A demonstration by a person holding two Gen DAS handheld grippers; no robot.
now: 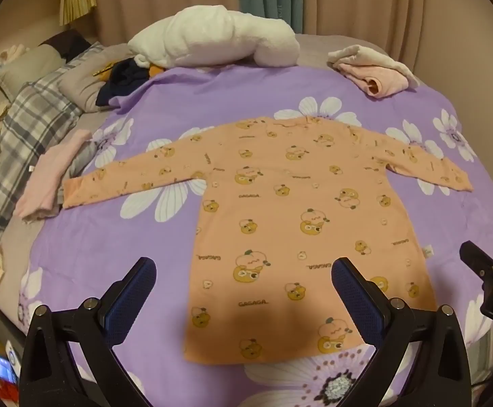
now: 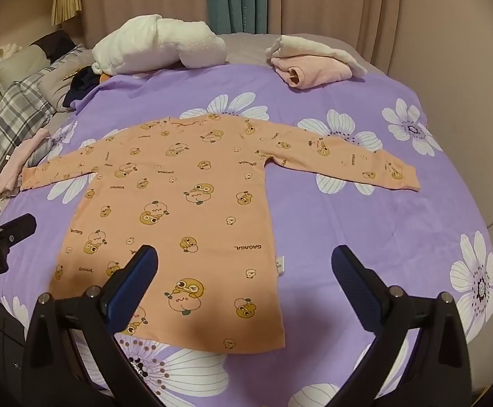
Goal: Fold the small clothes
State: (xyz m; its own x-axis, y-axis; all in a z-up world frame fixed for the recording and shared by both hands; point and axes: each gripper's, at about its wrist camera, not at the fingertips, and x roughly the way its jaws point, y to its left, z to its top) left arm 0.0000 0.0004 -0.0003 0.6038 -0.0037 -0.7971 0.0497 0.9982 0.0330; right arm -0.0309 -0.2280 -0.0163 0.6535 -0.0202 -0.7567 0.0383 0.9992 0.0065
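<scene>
An orange long-sleeved child's top (image 1: 280, 224) with a cartoon print lies flat on the purple flowered bedspread (image 1: 117, 257), sleeves spread out to both sides, hem toward me. It also shows in the right wrist view (image 2: 178, 210). My left gripper (image 1: 243, 271) is open and empty, held above the hem's left half. My right gripper (image 2: 244, 261) is open and empty above the hem's right corner. The right gripper's tip (image 1: 483, 264) shows at the right edge of the left wrist view; the left gripper's tip (image 2: 5, 230) shows at the left edge of the right wrist view.
A folded pink and cream pile (image 1: 371, 68) lies at the far right of the bed. A white fluffy blanket (image 1: 212, 37) lies at the far middle. Folded pink clothes (image 1: 49, 176) lie by the left sleeve cuff. Plaid bedding (image 1: 19, 135) and pillows are at left, curtains behind.
</scene>
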